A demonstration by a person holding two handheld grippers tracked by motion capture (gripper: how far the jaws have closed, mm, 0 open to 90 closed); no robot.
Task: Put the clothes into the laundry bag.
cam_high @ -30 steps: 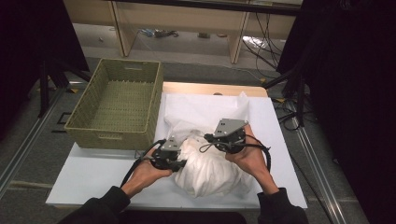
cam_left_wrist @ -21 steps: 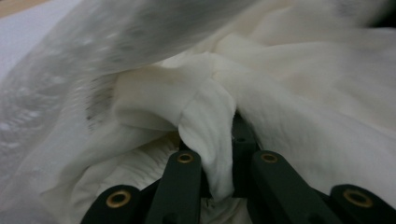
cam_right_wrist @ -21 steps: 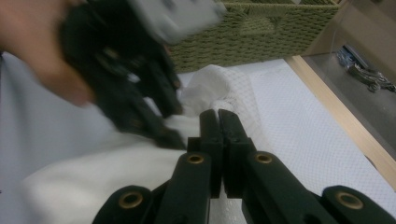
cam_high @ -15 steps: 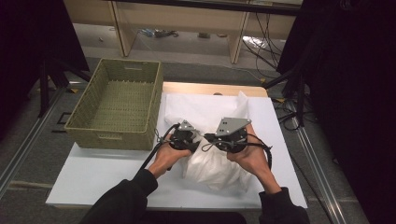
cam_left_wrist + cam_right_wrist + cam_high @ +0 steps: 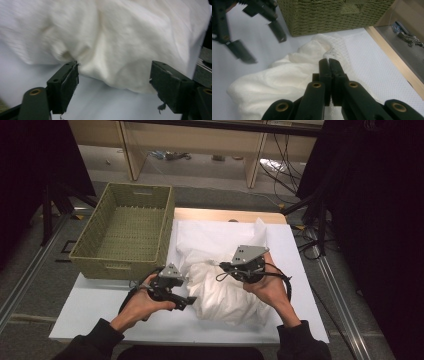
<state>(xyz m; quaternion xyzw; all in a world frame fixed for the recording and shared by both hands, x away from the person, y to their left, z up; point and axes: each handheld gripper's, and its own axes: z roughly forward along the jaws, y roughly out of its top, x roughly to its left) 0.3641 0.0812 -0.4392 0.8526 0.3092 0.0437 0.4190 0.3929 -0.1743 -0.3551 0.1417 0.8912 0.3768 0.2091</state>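
Note:
A crumpled white cloth (image 5: 222, 290) lies on the white table, partly on a white mesh sheet (image 5: 210, 237). My left gripper (image 5: 189, 300) sits at the bundle's left edge. Its jaws have just been opening and now stand wide. In the left gripper view the cloth (image 5: 120, 45) bulges just ahead of the left gripper (image 5: 113, 83), and neither pad presses on it. My right gripper (image 5: 222, 266) rests over the bundle's top. In the right gripper view the right gripper (image 5: 329, 61) is shut, with a pinch of mesh fabric (image 5: 332, 52) at its tips.
A green woven basket (image 5: 90, 252) stands at the table's left rear, close to the cloth. A wooden table edge (image 5: 225, 215) runs behind the mesh sheet. The right gripper view has the other gripper (image 5: 259, 32) open at the upper left, before the basket wall (image 5: 332, 15).
The left gripper first reached onto the bundle, then pulled back to its left edge. Its jaws went from shut on the cloth to wide open. The right gripper stayed put.

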